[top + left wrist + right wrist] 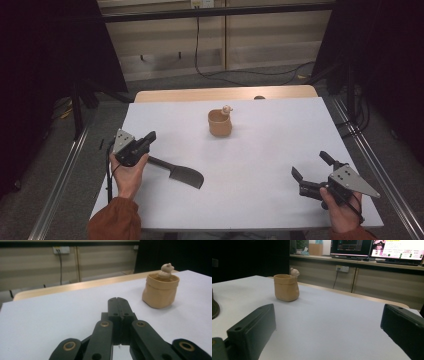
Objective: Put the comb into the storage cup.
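- High view: the left gripper [148, 137] sits closed just above the dark flat spatula [177, 171], whose handle end is hidden beneath it; whether it grips it is unclear.
- Left gripper view: jaws pressed together, nothing visible between; the tan soft-walled cup [160, 290] stands ahead.
- Right gripper view: the right gripper [329, 322] gapes wide, empty.

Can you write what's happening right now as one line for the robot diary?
left gripper: jaws shut, empty, beside spatula | right gripper: jaws open, empty | tan pot: upright, mid-table, small figure at rim
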`<state>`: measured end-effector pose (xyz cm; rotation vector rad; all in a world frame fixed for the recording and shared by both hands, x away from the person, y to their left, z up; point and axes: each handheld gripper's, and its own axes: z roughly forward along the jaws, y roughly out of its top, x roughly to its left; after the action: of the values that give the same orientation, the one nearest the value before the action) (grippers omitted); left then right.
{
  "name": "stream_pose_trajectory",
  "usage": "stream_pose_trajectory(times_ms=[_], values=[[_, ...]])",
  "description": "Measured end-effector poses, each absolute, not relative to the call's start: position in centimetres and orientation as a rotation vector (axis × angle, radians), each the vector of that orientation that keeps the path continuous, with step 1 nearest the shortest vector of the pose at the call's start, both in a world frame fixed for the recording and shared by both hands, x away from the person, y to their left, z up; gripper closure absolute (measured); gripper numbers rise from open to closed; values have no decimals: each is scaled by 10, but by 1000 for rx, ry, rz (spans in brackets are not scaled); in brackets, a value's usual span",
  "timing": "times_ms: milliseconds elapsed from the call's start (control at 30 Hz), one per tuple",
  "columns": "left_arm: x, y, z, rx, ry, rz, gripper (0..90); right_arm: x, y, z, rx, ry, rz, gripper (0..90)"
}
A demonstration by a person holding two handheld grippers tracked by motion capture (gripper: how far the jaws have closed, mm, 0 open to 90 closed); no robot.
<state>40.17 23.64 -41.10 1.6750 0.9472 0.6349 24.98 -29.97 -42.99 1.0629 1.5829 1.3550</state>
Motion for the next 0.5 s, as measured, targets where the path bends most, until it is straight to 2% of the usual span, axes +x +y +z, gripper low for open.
stream_pose_trajectory(times_ms=[200,500], values=[[409,243,-404,1674,998,565,900,250,-300,-430,1063,1580,1356,0],[423,235,-398,1812,1027,457,900,250,-300,-430,1061,1581,1356,0]])
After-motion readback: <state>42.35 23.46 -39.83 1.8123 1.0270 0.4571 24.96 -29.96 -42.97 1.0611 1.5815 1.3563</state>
